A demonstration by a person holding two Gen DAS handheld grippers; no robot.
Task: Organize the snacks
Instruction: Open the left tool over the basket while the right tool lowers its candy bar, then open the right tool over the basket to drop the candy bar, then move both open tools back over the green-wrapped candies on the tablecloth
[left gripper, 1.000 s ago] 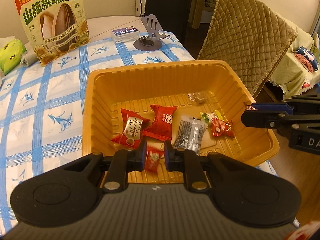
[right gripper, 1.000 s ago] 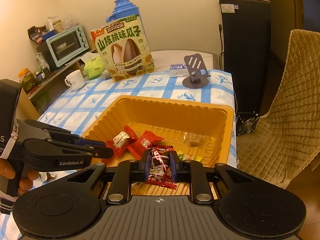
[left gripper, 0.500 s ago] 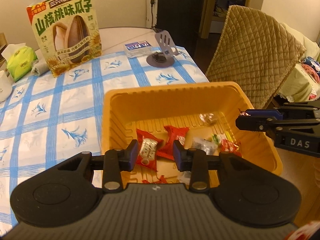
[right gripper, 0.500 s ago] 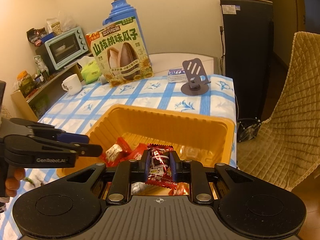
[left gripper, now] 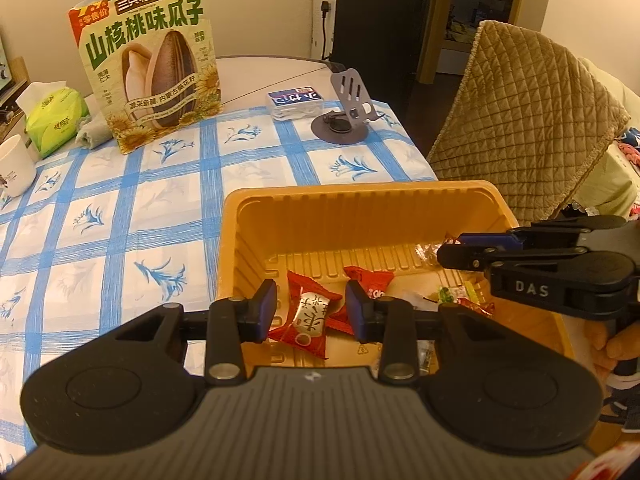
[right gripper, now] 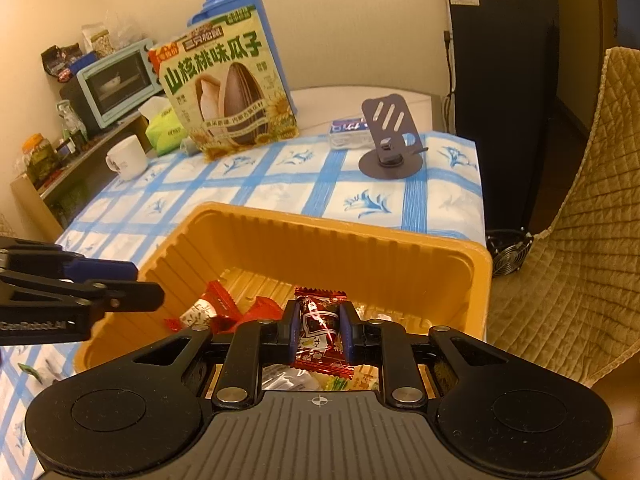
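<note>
An orange plastic tray sits at the near right corner of the blue-checked table. Inside lie a red candy with a silver label, a red packet, a clear-wrapped sweet and a green-and-red candy. My left gripper hovers over the tray's near left side, open with nothing between its pads. My right gripper hangs over the tray's right part, shut on a dark red candy packet.
A big sunflower-seed bag stands at the table's back, with a tissue pack and white mug to its left. A phone stand and small box sit beyond the tray. A quilted chair stands to the right.
My left gripper let go of a small red candy into the tray, opened, and pulled up and back. My right gripper carried the dark red packet farther over the tray.
</note>
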